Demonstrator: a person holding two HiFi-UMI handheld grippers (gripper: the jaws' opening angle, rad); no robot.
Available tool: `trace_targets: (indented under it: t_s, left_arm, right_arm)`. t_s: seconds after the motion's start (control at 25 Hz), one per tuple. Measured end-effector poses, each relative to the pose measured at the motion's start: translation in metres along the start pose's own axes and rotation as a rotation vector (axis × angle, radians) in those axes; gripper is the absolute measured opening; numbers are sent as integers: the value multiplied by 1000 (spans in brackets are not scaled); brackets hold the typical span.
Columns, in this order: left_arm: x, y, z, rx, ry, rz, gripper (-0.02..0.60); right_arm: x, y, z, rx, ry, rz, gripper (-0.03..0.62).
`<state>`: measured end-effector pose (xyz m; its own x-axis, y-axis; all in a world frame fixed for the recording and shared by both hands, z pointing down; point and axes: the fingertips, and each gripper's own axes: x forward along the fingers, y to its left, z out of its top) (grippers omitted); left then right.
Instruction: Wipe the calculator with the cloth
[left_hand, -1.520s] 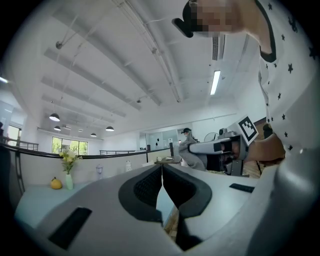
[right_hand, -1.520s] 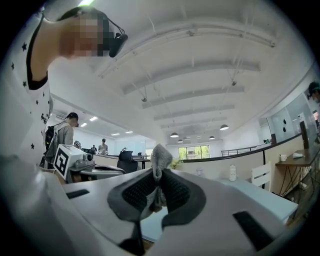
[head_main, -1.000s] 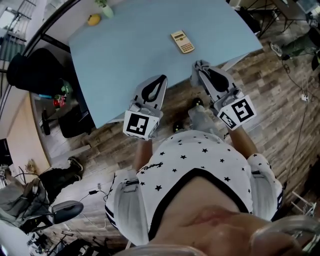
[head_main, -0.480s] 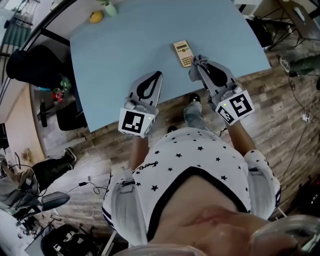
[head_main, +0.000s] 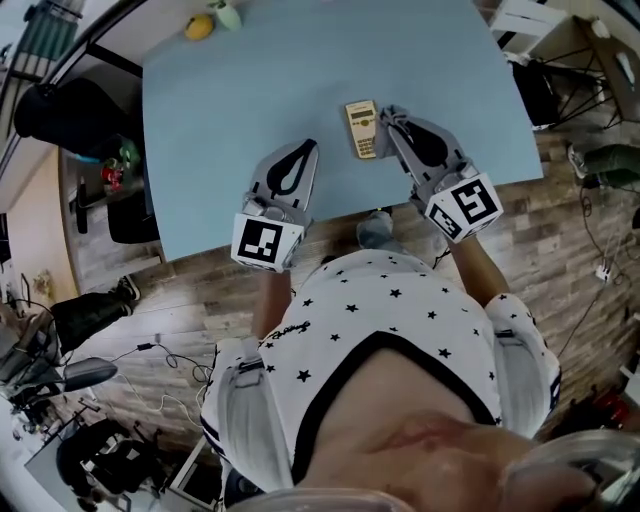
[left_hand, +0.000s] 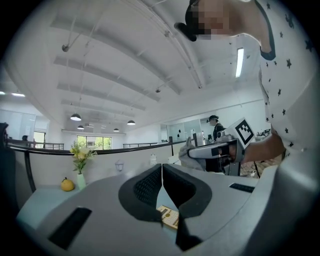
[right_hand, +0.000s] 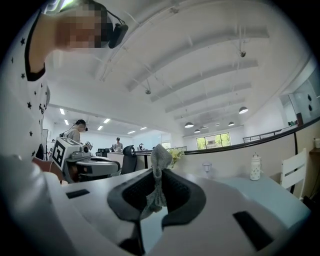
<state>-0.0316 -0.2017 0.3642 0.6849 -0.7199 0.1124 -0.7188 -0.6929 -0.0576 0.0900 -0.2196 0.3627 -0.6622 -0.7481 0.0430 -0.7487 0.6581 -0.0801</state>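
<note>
Here, a person in a white shirt (head_main: 400, 310) dotted with black stars is standing at the near edge of a pale blue table (head_main: 250, 90), holding a gripper in each hand. The right gripper (head_main: 392, 120) is reaching in over the table edge with its jaws clenched on a grey cloth (head_main: 388, 114). Seen from that gripper's own camera, the cloth is sticking up above the jaw tips and hanging down between them. The cloth is sitting just beside the right edge of the calculator (head_main: 361, 129), and I cannot tell whether the two are touching. The calculator, small and beige, is lying flat on the table near its front edge, between the two grippers. The left gripper (head_main: 306, 150) is pointing onto the table to the calculator's left, its jaws pressed together with nothing between them. At the far corner on the person's left, a yellow fruit (head_main: 199, 26) is resting near a small pale vase (head_main: 229, 14).
</note>
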Motion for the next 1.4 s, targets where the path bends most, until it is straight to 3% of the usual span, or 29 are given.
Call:
trace_targets:
  t_s: [0.32, 0.64, 1.0, 1.4]
  left_arm:
    - [30, 3, -4, -13, 36, 83, 31]
    - [39, 16, -17, -23, 82, 184, 31]
    - [25, 25, -26, -45, 95, 251, 31]
    - [10, 60, -21, -40, 78, 260, 31]
  right_arm:
    - [20, -46, -34, 19, 92, 58, 41]
    - [56, -73, -95, 58, 274, 90, 41]
    - [102, -61, -157, 42, 438, 136, 41]
    - [137, -54, -207, 8, 575, 88, 41]
